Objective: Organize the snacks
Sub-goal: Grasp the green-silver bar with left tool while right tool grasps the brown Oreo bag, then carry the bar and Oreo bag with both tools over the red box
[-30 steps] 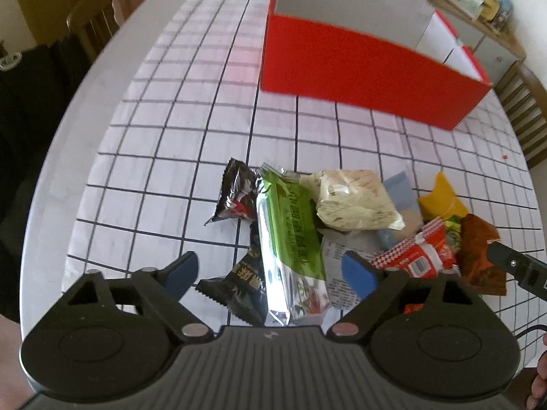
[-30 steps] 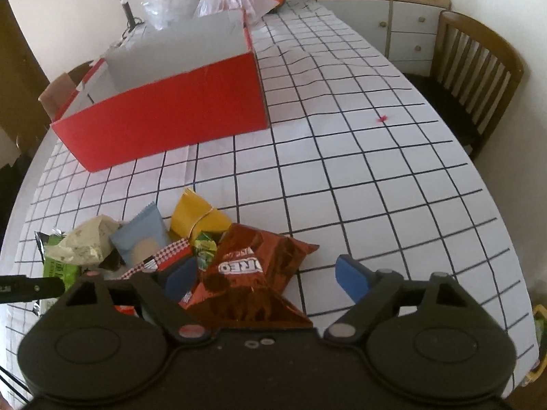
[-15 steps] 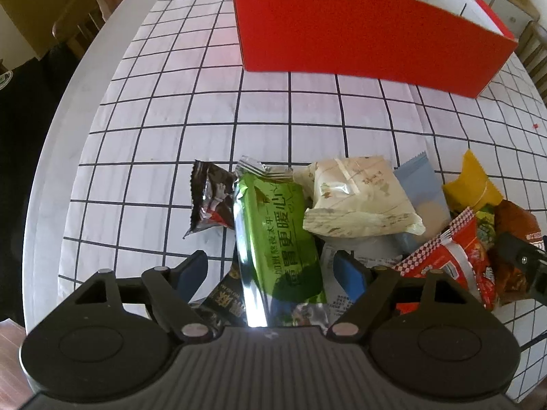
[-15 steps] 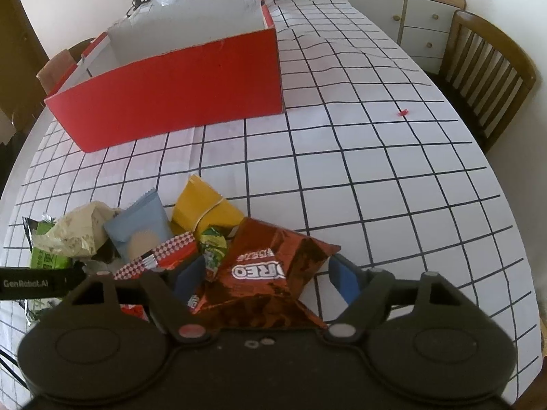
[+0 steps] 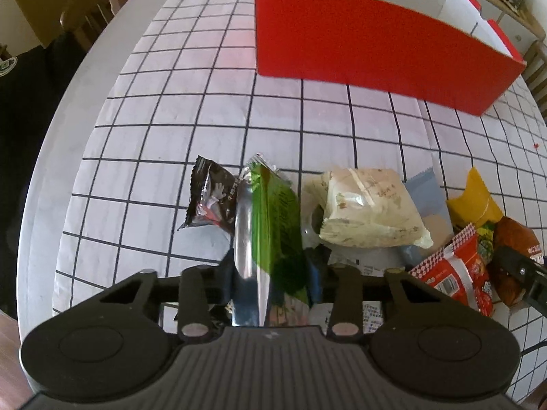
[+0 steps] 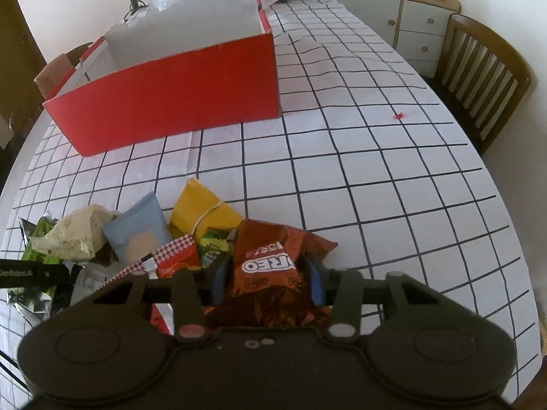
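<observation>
At 6 o'clock in the left wrist view, the left claw (image 5: pixel 273 273) is clamped on the green packet (image 5: pixel 273 218), slick, limp foil; red box (image 5: pixel 376 51) at 12. In the right wrist view, the right claw (image 6: pixel 266 278) pinches the crinkly, light Oreo bag (image 6: pixel 266 266) mid-body.

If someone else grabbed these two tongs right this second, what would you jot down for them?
Left tongs: shut on the green packet.
Right tongs: shut on the Oreo bag.
Both packets are at the snack pile on the checked tablecloth; whether they are lifted is unclear.
Red box: beyond the pile; no snacks visible inside.
Done: two grips.
Left: carry both to the box, then the rest of the pile.
</observation>
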